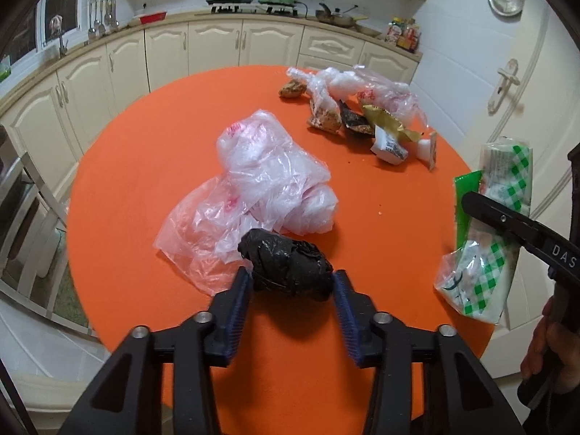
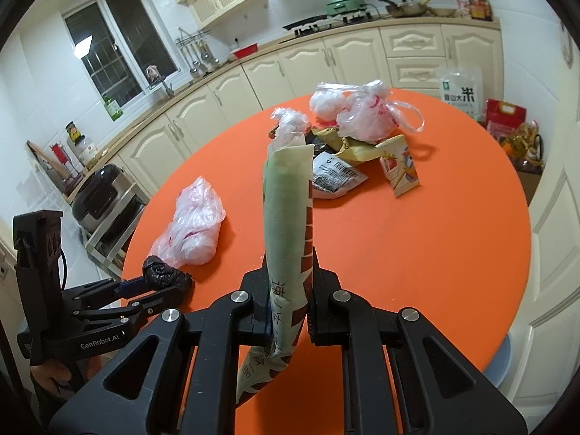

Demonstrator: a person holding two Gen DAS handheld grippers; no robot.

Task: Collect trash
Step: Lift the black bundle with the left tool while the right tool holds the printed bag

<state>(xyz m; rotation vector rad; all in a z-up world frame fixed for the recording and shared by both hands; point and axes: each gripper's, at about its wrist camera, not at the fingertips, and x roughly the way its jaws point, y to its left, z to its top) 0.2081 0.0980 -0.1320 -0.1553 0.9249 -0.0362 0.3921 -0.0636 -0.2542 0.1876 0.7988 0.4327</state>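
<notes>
My left gripper (image 1: 291,284) is shut on a crumpled black plastic bag (image 1: 290,266), just above the near part of the round orange table (image 1: 380,217). The right wrist view shows that gripper (image 2: 152,286) and its bag (image 2: 163,275) at the left. My right gripper (image 2: 290,272) is shut on a long green-and-white wrapper (image 2: 286,210), which stands up between its pads. In the left wrist view this wrapper (image 1: 504,181) hangs at the table's right edge, across one of the right gripper's fingers (image 1: 500,217). Pinkish clear plastic bags (image 1: 268,181) (image 2: 195,224) lie mid-table.
A pile of wrappers and knotted bags (image 1: 362,116) (image 2: 348,145) lies at the table's far side. Cream cabinets (image 1: 217,43) run behind it. A rice cooker on a rack (image 2: 105,195) stands left. A rice bag and packages (image 2: 460,90) sit on the floor at right, near a door (image 1: 507,83).
</notes>
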